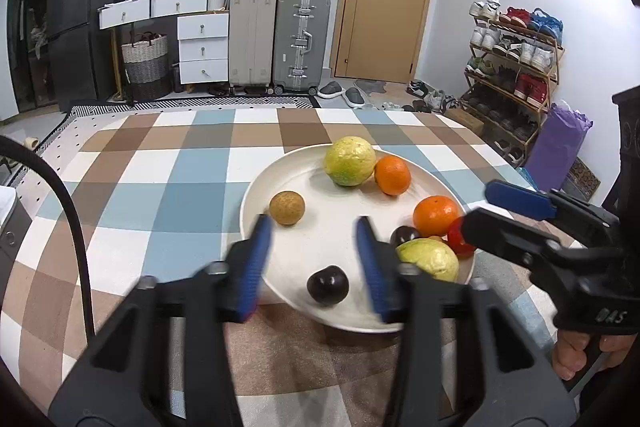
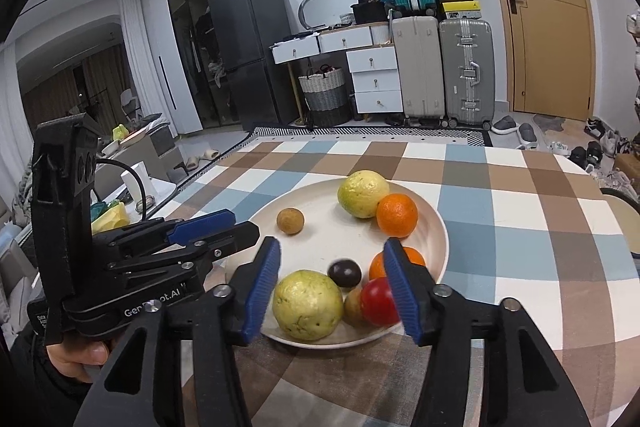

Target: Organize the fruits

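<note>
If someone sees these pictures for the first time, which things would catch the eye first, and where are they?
First comes the white plate of fruit on the checked tablecloth: two yellow-green guavas, one at the far rim and one at the near rim, with bright oranges and a red tomato on its right side. Next, the open left gripper and open right gripper hover over the plate's near edge, both empty.

Two yellow-green guavas [image 1: 349,160], two oranges [image 1: 392,174], dark plums [image 1: 328,285] and a brown fruit [image 1: 287,207] lie on a white plate [image 1: 256,195].
</note>
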Demonstrator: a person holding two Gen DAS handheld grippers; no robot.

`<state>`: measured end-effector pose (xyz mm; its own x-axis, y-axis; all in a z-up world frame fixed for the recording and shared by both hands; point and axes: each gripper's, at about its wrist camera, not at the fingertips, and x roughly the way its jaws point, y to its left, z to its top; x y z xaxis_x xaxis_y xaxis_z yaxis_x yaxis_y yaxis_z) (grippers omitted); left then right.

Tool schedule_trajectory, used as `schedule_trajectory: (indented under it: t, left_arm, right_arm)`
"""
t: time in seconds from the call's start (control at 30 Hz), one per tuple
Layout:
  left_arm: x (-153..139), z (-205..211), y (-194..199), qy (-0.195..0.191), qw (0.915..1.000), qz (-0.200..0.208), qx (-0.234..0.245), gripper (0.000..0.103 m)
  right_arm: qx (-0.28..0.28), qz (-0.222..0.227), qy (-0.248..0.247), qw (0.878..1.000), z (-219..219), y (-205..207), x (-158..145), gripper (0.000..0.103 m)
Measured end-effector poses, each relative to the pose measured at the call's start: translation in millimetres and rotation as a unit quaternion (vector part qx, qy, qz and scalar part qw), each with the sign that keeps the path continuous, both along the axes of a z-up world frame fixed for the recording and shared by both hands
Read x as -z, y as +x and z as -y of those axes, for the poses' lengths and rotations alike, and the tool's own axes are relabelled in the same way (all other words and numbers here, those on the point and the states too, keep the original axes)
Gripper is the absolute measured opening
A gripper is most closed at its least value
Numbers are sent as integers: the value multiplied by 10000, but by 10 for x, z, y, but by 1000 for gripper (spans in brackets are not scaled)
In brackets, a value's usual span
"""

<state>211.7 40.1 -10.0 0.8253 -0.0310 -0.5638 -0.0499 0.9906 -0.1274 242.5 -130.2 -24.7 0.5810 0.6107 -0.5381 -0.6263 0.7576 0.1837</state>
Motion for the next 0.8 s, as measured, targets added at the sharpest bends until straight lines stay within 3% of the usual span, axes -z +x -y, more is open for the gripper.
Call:
schedule_trajectory:
  t: [0.1, 0.2, 0.27, 0.37, 0.8]
  left_arm:
    - [-26, -25, -69, -33, 9999, 119, -48, 76]
    - [-56, -62, -127, -69, 9997, 200, -109, 84]
    - [-60, -78, -145, -80, 9997, 187, -129, 88]
    - [-76, -87, -189, -61, 9996, 235, -174, 103]
    - [-111, 3, -466, 123, 9992, 365, -90, 103]
  right_arm:
    - [67, 52, 39, 10000, 45, -24, -13, 88]
    - [112, 110, 33, 9999, 72, -37, -28, 98]
    - [124, 133, 66, 9998, 88, -40, -28, 102]
    - [74, 153, 31, 9999, 93, -62, -20, 103]
    - [147, 423, 98, 9989, 217, -235, -82, 103]
